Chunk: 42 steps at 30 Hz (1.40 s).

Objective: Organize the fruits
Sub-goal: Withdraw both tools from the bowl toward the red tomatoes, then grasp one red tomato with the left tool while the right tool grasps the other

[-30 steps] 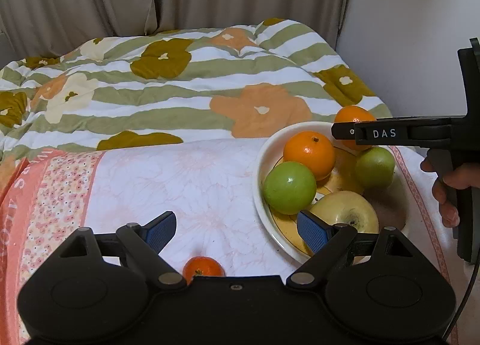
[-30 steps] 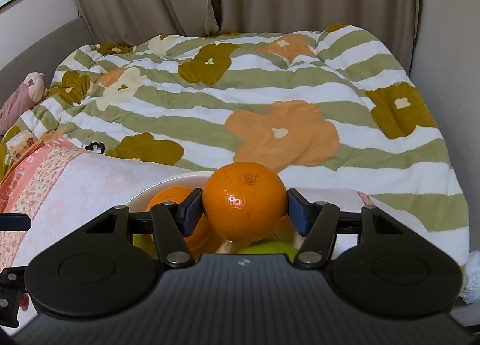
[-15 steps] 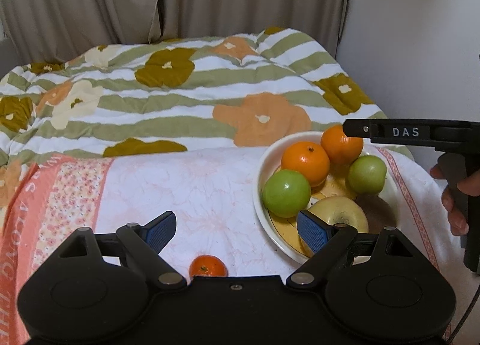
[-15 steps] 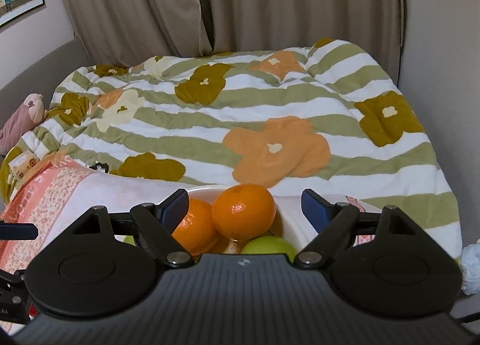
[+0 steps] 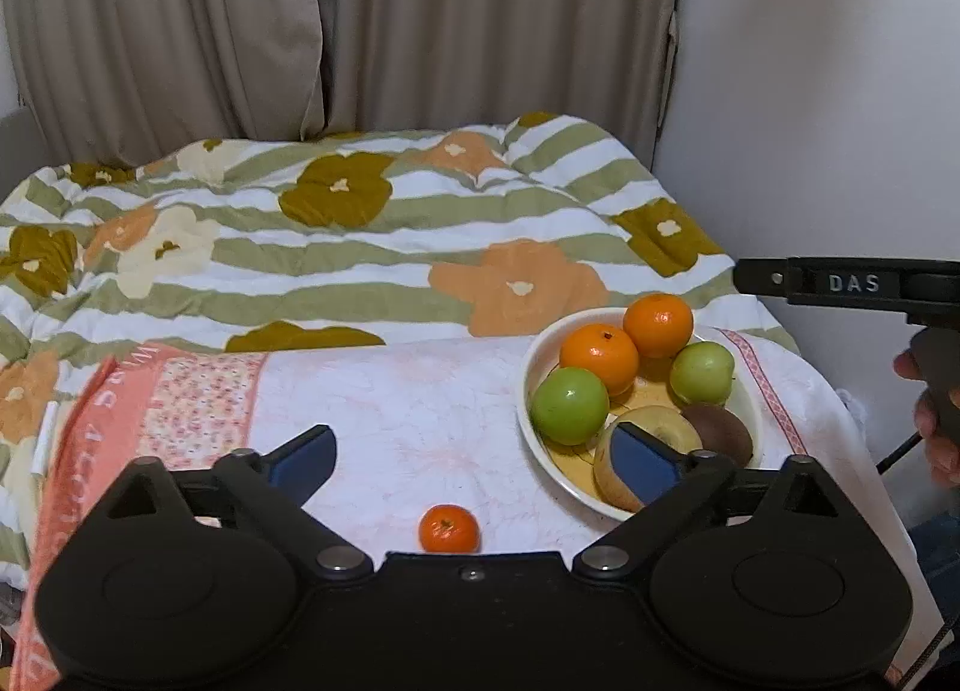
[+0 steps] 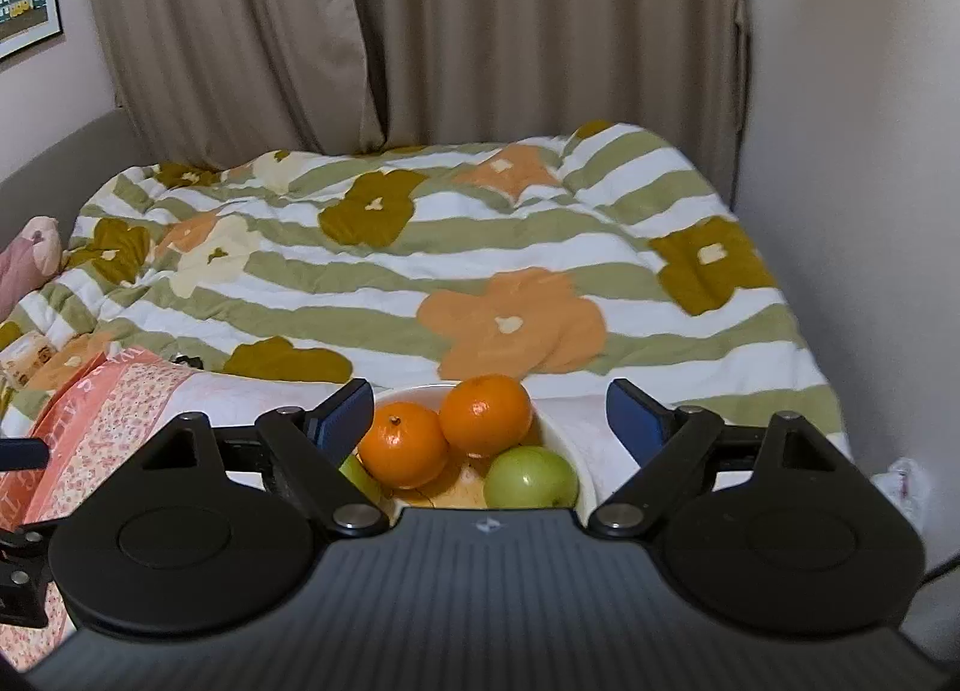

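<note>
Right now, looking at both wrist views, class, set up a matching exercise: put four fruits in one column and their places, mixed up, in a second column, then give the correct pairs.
Column one:
1. small mandarin
2. kiwi
3. yellow apple
4. far orange

Column two:
A. at the back of the bowl, nearest the quilt
B. alone on the white cloth, outside the bowl
C. in the bowl, partly behind the left gripper's blue pad
D. in the bowl, dark brown, right of the yellow apple

Pairs: 1-B, 2-D, 3-C, 4-A
</note>
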Each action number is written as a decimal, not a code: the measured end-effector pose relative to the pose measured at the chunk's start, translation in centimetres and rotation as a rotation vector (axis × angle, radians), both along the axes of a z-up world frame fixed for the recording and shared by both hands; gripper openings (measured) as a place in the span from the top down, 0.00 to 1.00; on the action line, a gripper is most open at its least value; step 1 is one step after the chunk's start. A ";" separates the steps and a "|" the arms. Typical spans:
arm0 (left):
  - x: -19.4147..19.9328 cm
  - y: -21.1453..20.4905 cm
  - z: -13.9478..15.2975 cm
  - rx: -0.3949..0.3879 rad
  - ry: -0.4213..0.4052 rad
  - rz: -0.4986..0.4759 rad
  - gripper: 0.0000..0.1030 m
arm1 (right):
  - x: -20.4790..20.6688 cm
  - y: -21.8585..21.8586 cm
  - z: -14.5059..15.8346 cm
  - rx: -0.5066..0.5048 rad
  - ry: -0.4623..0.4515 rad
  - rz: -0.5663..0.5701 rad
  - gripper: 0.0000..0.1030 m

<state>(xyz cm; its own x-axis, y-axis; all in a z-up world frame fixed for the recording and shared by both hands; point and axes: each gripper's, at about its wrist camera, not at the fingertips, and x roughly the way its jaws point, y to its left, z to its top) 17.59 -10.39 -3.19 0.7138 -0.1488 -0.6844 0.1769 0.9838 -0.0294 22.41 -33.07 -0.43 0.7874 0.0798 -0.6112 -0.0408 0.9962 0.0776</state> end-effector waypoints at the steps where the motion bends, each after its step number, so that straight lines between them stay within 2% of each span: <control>1: -0.4 0.3 0.2 0.005 -0.008 -0.001 0.02 | -0.7 0.3 0.3 -0.007 -0.007 -0.009 0.00; 4: -1.6 0.9 0.7 0.026 -0.025 -0.002 0.01 | -3.3 1.0 1.4 -0.019 -0.051 -0.039 0.00; 11: -4.7 2.9 1.6 0.042 -0.074 -0.024 0.00 | -7.7 2.7 2.6 -0.018 -0.048 -0.092 0.00; 14: -5.7 4.0 1.3 0.057 -0.068 -0.028 0.00 | -9.6 3.4 2.6 -0.002 -0.051 -0.131 0.00; 16: -6.4 5.0 0.9 0.041 -0.062 -0.037 0.00 | -10.7 3.7 2.4 0.012 -0.049 -0.145 0.00; 20: -7.3 6.8 -0.3 0.007 -0.031 -0.044 0.00 | -12.8 5.2 1.3 0.034 -0.017 -0.138 0.00; 27: -8.4 8.9 -3.2 0.021 0.010 -0.086 0.01 | -15.3 8.2 -2.2 0.044 0.060 -0.114 0.00; 38: -7.9 10.0 -8.6 0.117 0.054 -0.226 0.20 | -18.1 13.7 -7.8 0.071 0.165 -0.057 0.00; 40: -7.5 9.8 -9.4 0.135 0.062 -0.253 0.30 | -18.4 14.7 -8.7 0.071 0.182 -0.049 0.00; 42: -7.2 9.6 -10.0 0.156 0.063 -0.275 0.32 | -18.7 15.5 -9.3 0.075 0.199 -0.039 0.00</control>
